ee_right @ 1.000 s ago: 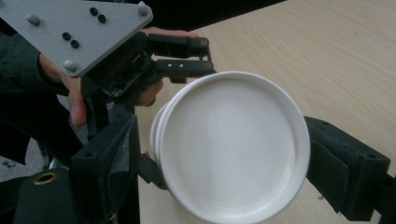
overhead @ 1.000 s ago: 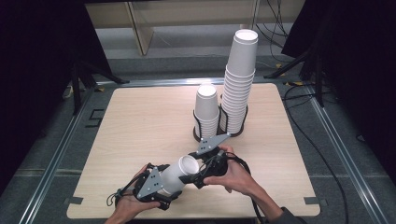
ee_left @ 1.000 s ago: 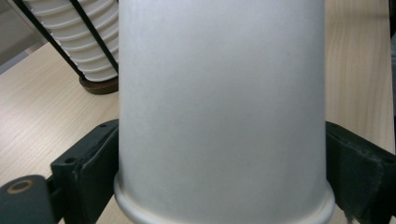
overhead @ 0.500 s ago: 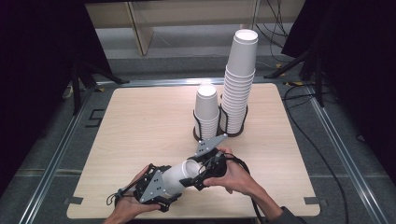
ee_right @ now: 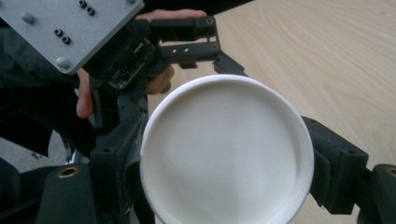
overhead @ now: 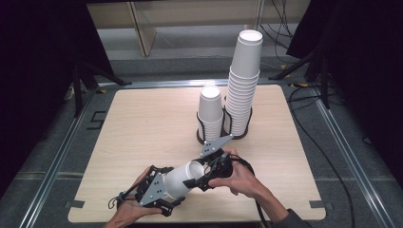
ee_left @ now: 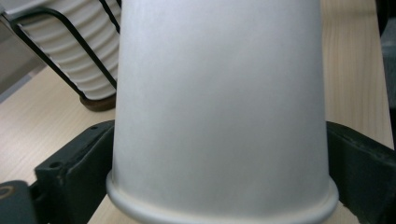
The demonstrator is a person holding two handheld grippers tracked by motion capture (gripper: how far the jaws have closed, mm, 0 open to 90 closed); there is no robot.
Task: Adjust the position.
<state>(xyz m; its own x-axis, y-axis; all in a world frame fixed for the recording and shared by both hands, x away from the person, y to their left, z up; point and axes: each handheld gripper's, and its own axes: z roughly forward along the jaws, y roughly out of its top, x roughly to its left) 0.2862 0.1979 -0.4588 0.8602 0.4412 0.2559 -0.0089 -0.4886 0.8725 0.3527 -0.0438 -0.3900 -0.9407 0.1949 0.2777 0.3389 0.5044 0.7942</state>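
A white paper cup (overhead: 183, 178) lies on its side just above the table's front edge, between both hands. My left gripper (overhead: 173, 190) has its jaws either side of the cup's base (ee_left: 219, 107); they have just been opening and stand close along the wall without visibly pressing. My right gripper (overhead: 199, 172) faces the cup's open mouth (ee_right: 224, 154) and is shut on the rim, one jaw on each side. In the right gripper view the left gripper's grey plate (ee_right: 70, 28) and a hand lie behind the cup.
A tall stack of white cups (overhead: 244, 85) and a short stack (overhead: 210, 111) stand in black wire holders at the middle back of the wooden table (overhead: 142, 123). The short stack's holder (ee_left: 70, 51) lies close beyond the cup. Cables trail off at the right.
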